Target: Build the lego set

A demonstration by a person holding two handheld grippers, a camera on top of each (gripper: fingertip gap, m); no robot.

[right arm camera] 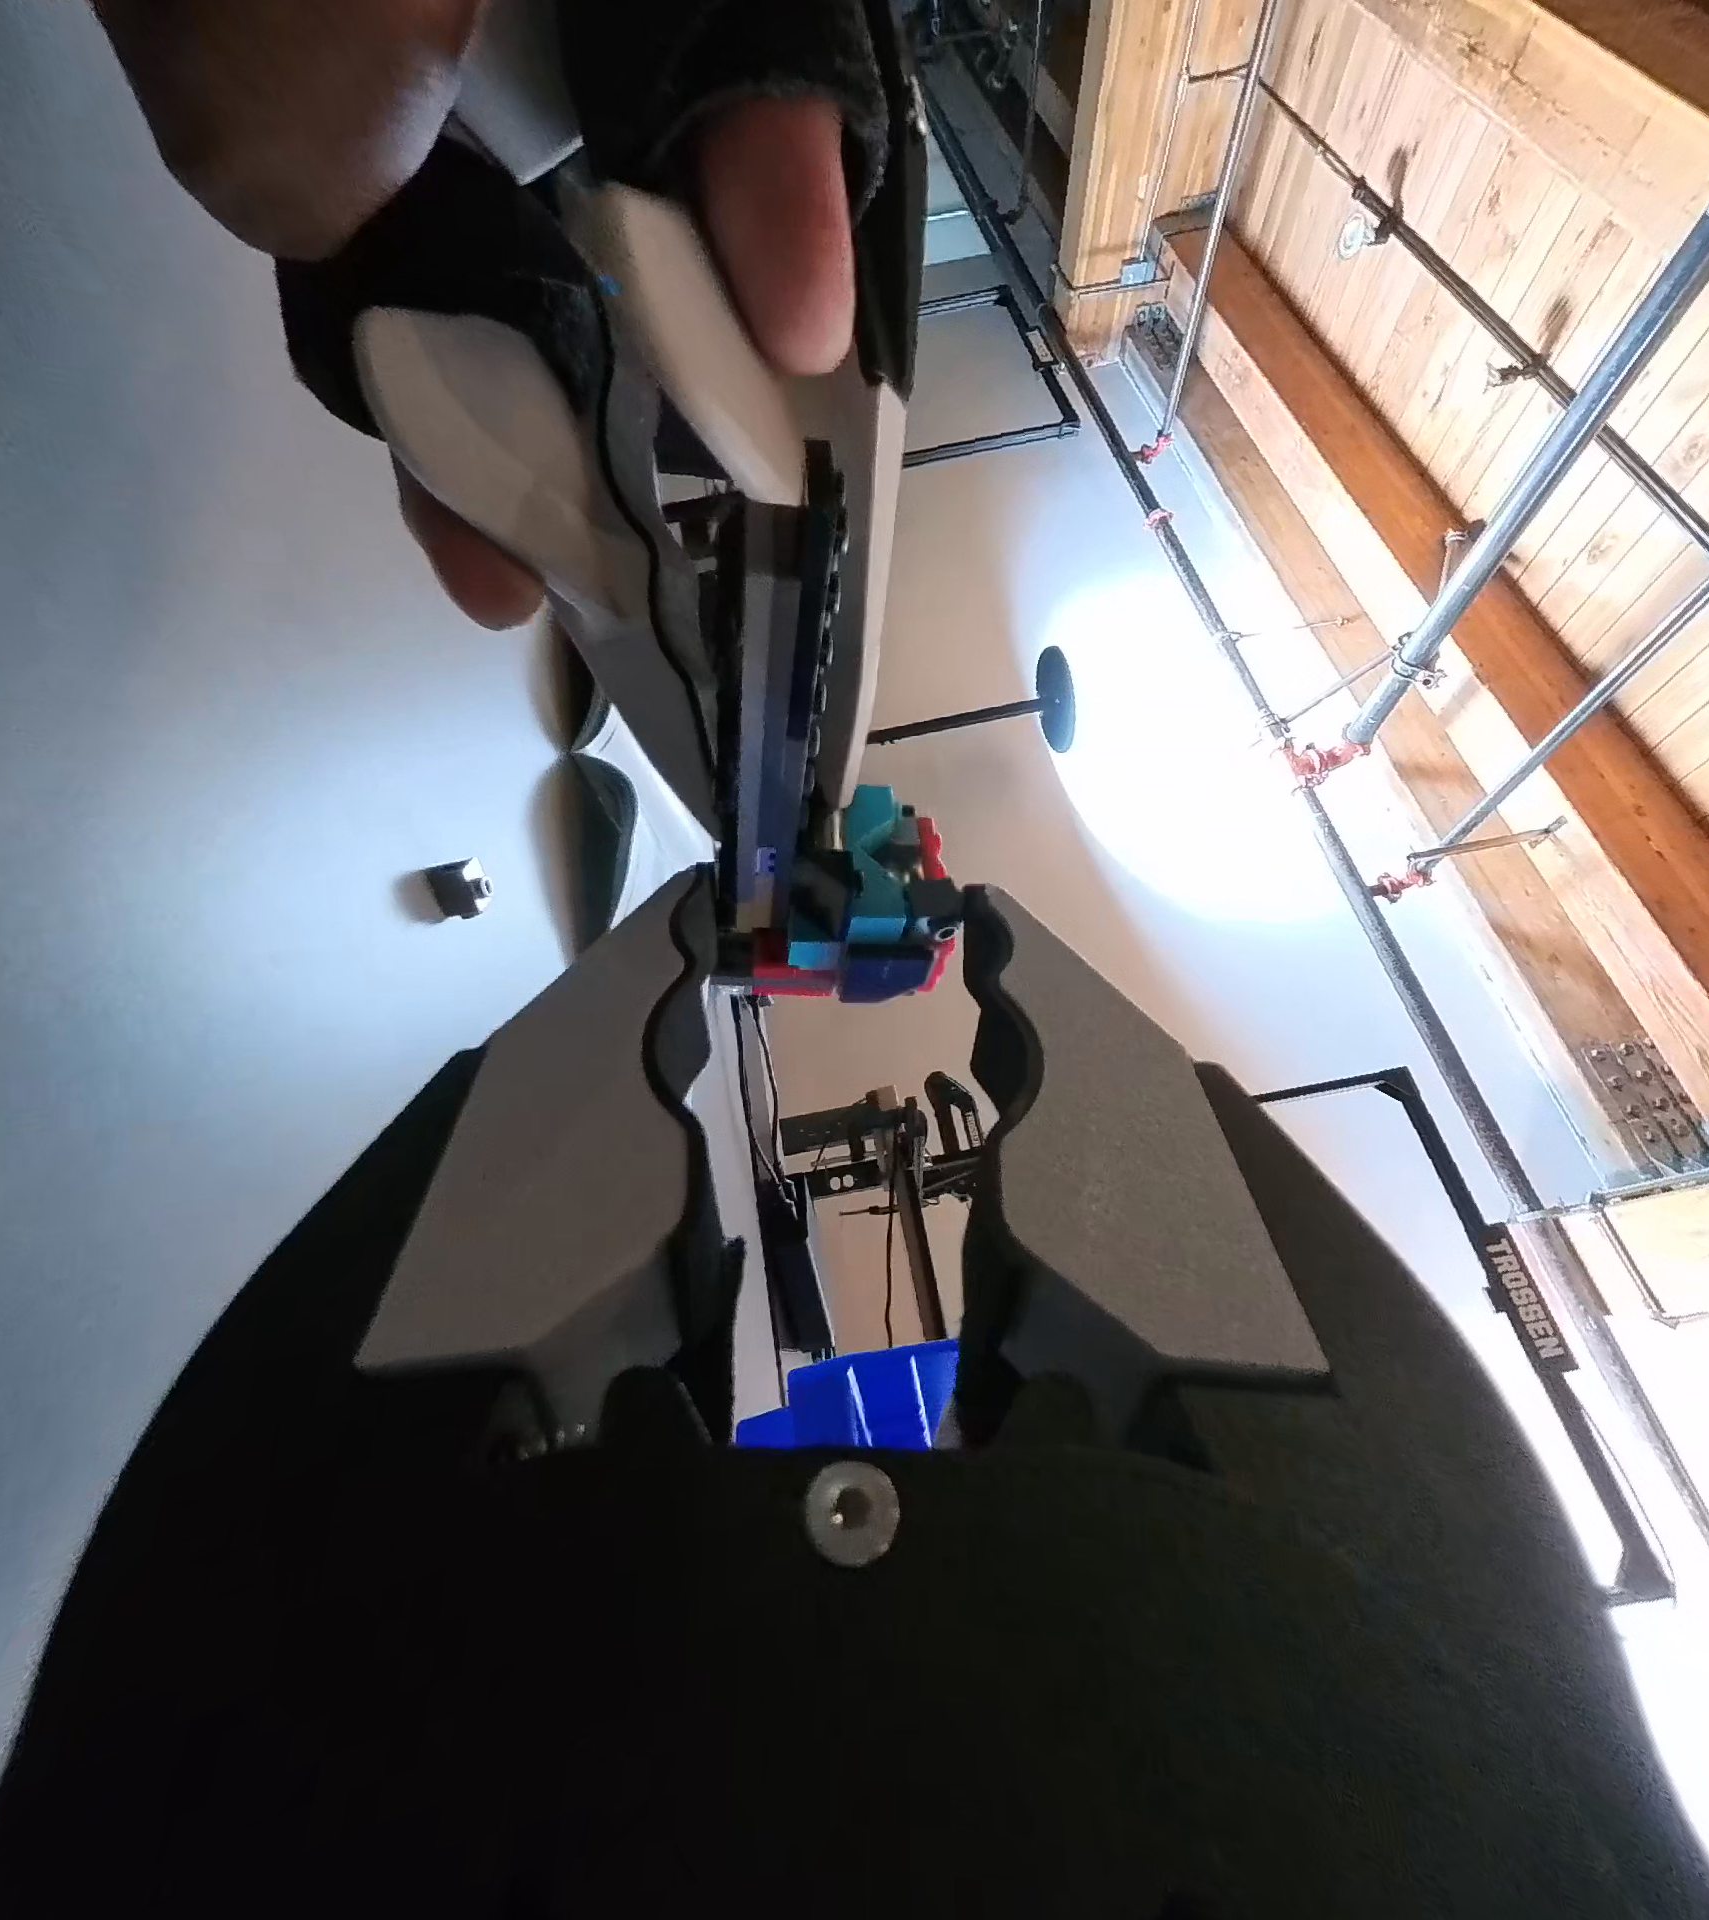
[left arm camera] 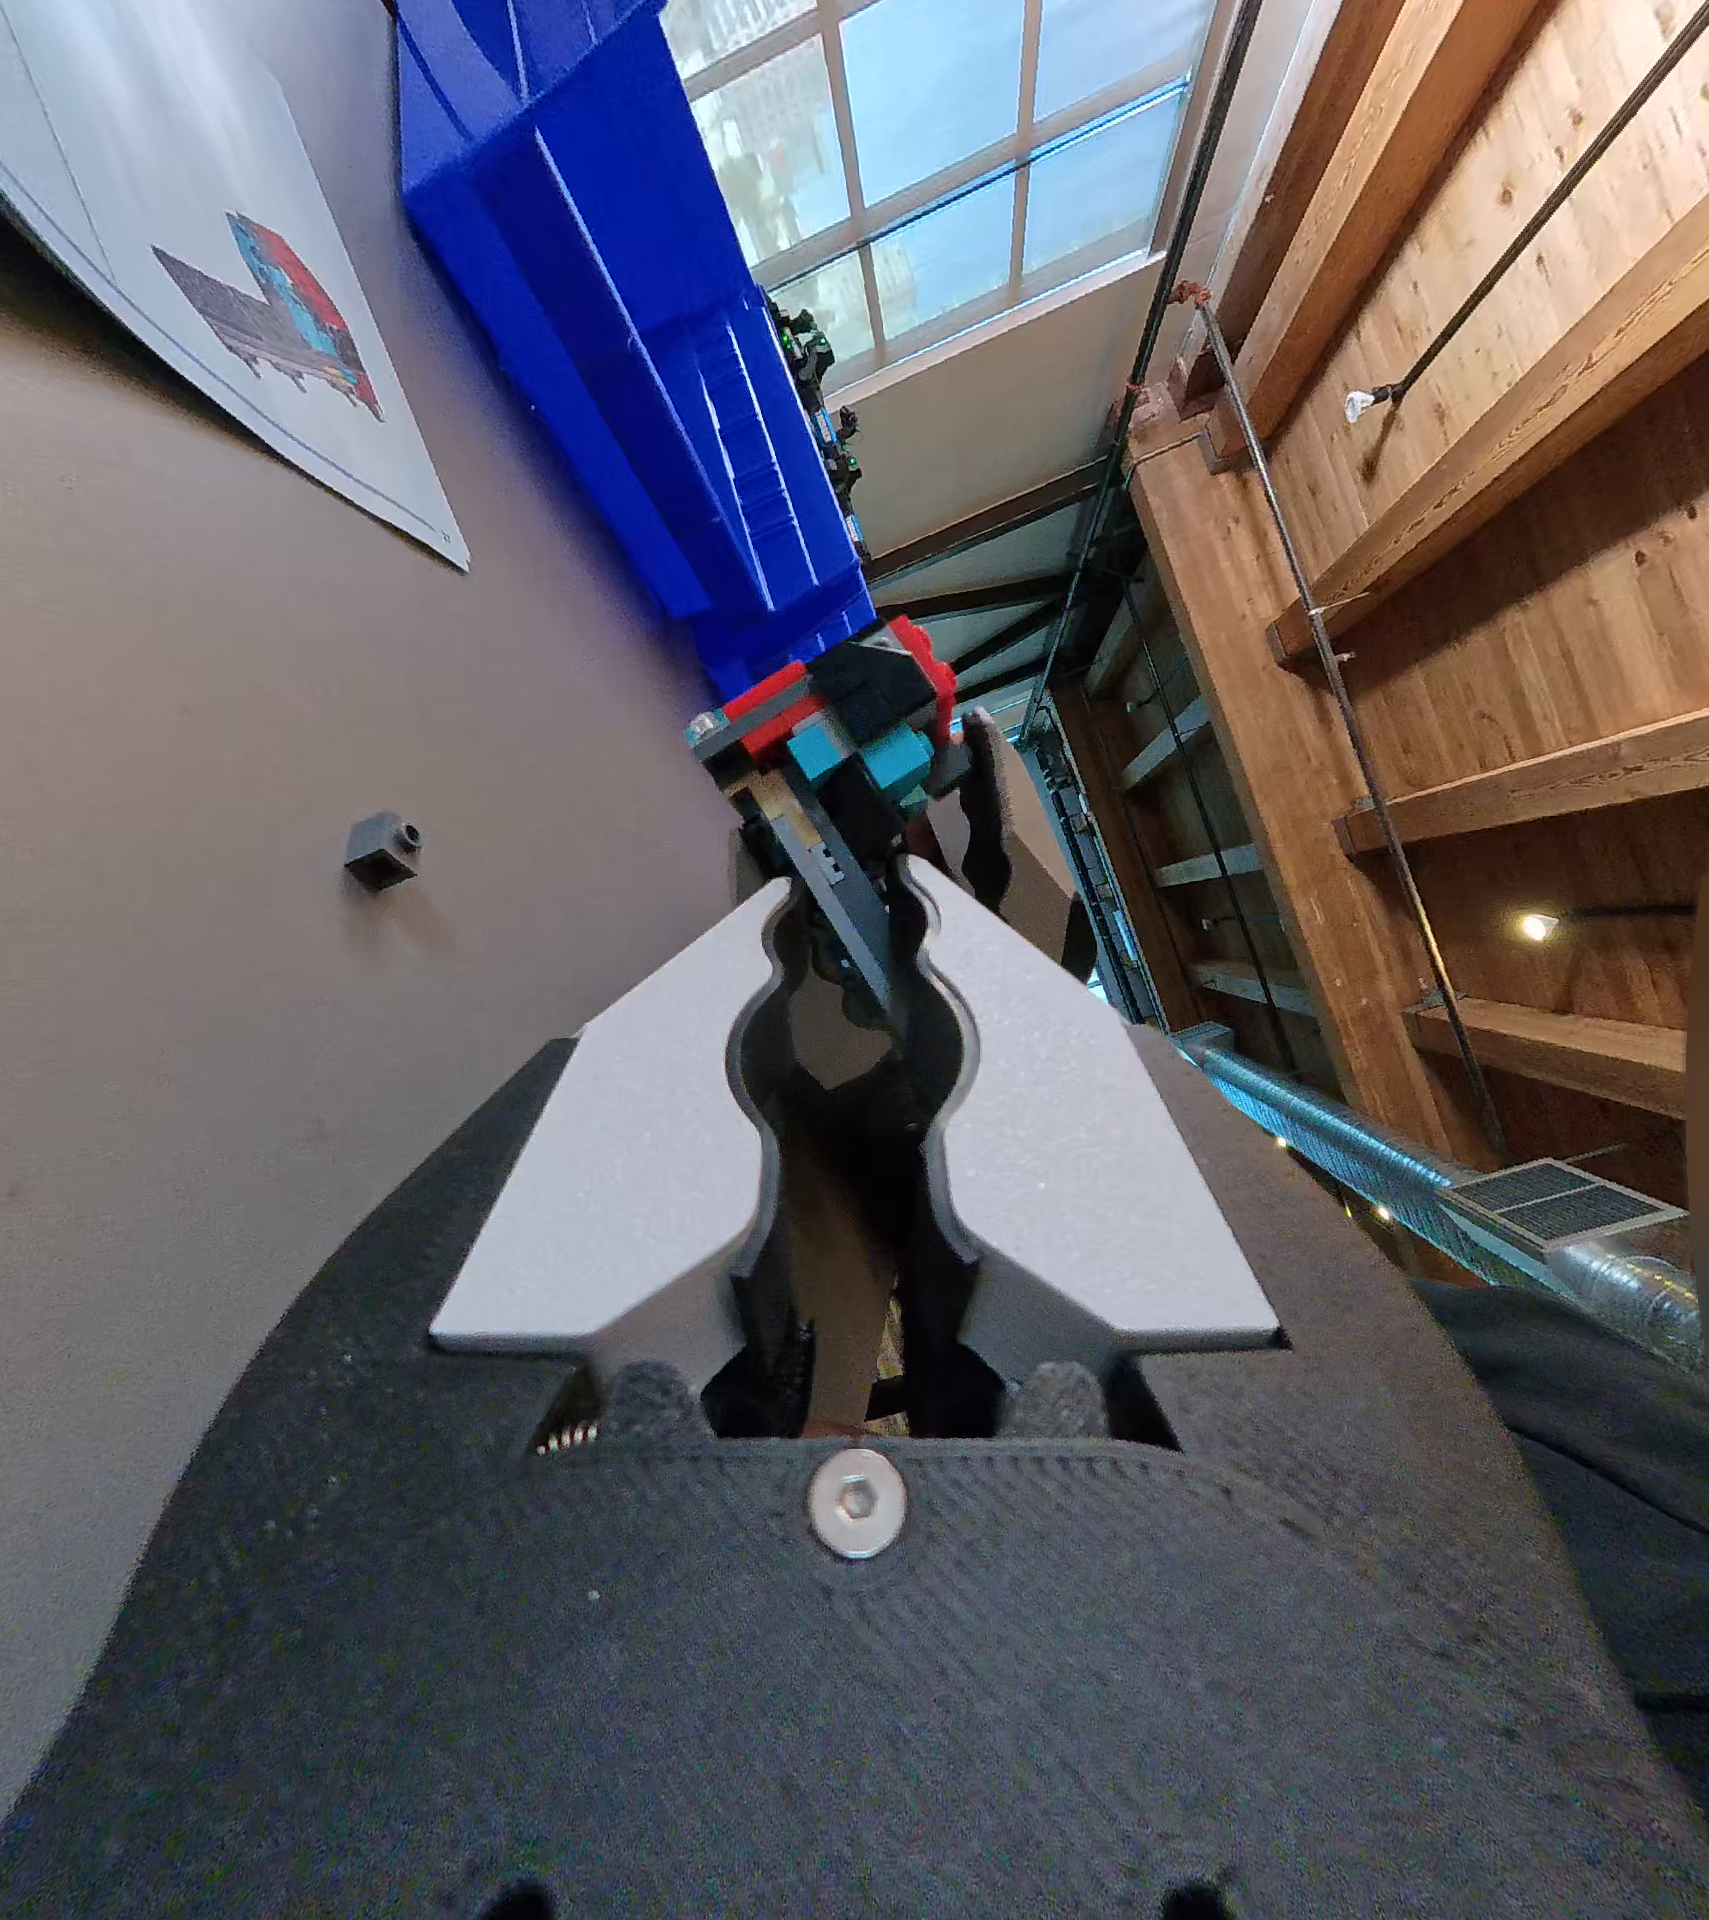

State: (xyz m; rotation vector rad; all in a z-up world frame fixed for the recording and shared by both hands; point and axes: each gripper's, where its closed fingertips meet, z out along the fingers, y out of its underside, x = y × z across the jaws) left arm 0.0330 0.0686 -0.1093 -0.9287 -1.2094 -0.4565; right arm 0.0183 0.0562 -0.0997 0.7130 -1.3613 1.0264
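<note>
The left tool (left arm camera: 855, 925) is pinched on the thin grey plate edge of the lego build (left arm camera: 829, 727), with its fingers nearly closed around it, and the assembly is lifted off the counter (left arm camera: 206, 935). The right tool (right arm camera: 834, 914) meets the same lego build from the far end. Its fingers stand spread on either side of the red, teal and dark block cluster, one tip against the plate side and the other just beside the red end. I cannot tell whether they grip the cluster or only bracket it. In the right wrist view a person's gloved hand (right arm camera: 517, 208) shows at the top, around the left tool's body. One small dark grey brick (left arm camera: 382, 850) lies alone on the counter, well apart from the build. Beyond it are an instruction sheet (left arm camera: 237, 312) and a blue bin (left arm camera: 621, 364). The main risk is the narrow hold. The left tool has only a slim plate edge, so any sideways push from the right tool could lever the plate, pop the layers apart, or twist the model out of the pinch. If the right tool closes unevenly on the studded cluster, it could shear off the small red and teal pieces. The loose brick could also be knocked away if either tool swings low.
</note>
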